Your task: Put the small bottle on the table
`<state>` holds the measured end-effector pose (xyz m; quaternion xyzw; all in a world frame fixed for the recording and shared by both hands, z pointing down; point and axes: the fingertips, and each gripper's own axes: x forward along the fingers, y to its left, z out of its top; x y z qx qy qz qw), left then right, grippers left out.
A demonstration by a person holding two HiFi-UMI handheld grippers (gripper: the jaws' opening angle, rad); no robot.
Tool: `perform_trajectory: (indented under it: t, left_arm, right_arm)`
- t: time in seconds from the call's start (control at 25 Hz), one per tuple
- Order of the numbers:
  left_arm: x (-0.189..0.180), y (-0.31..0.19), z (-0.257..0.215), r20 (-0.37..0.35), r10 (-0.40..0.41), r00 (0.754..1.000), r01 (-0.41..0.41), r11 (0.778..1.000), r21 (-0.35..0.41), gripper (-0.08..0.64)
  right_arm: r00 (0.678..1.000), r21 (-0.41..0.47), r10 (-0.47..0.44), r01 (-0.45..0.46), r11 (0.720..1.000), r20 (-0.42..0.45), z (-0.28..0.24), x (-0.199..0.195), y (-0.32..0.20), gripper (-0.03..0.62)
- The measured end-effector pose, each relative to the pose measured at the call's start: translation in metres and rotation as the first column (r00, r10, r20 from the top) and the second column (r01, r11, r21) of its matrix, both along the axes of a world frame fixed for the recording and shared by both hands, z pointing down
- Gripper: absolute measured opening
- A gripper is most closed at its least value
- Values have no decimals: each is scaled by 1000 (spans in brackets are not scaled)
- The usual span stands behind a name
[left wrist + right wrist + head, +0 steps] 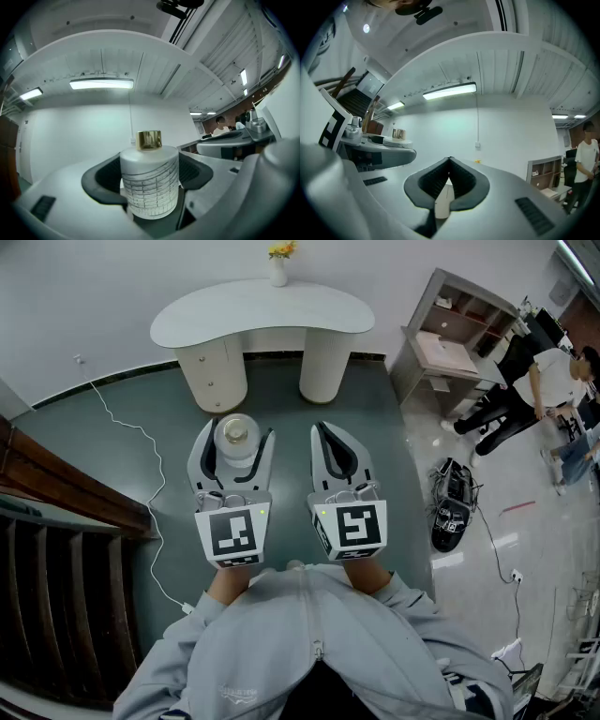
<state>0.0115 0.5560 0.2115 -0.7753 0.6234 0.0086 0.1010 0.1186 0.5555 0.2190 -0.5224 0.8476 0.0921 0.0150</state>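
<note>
A small frosted white bottle (234, 439) with a gold cap (149, 139) stands upright between the jaws of my left gripper (236, 433), which is shut on it and holds it above the green floor. In the left gripper view the dark pads (105, 180) press on both sides of the bottle (150, 190). My right gripper (321, 427) hangs beside it, shut and empty, its tips meeting (449, 160). The white curved table (216, 320) stands ahead of both grippers, a short way beyond them.
A white vase with yellow flowers (279, 263) sits at the table's far edge. A dark wooden stair rail (56, 484) runs along the left. A white cable (141, 442) crosses the floor. At right are a grey shelf unit (450, 343), a black bag (452, 507) and people (544, 381).
</note>
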Motion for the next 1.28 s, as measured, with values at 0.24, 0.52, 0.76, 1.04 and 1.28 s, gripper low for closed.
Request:
perform_trajectory:
  t: [0.24,0.52,0.76,1.04,1.28]
  left_arm:
    - [3,-5,4,30,-4,1000,5,999,-35,334]
    - [16,-14,6,34,-14,999,15,999,-39,334]
    - [28,-21,14,32,-27,999,29,998,-53,334]
    - [28,-34,17,31,-35,999,37,997,-62,334]
    - [20,-63,21,26,-27,999,29,997,-67,334]
  right_arm:
    - [1000,-10,-6,6,1000,7,4,4,-7,26]
    - [1000,-16,-16,17,1000,23,7,18,-18,26]
    - [998,-13,-49,50,999,49,10,27,-27,28]
    - [997,-33,-59,61,998,58,15,28,-41,28]
    - [997,-43,-47,49,998,55,21,21,-71,28]
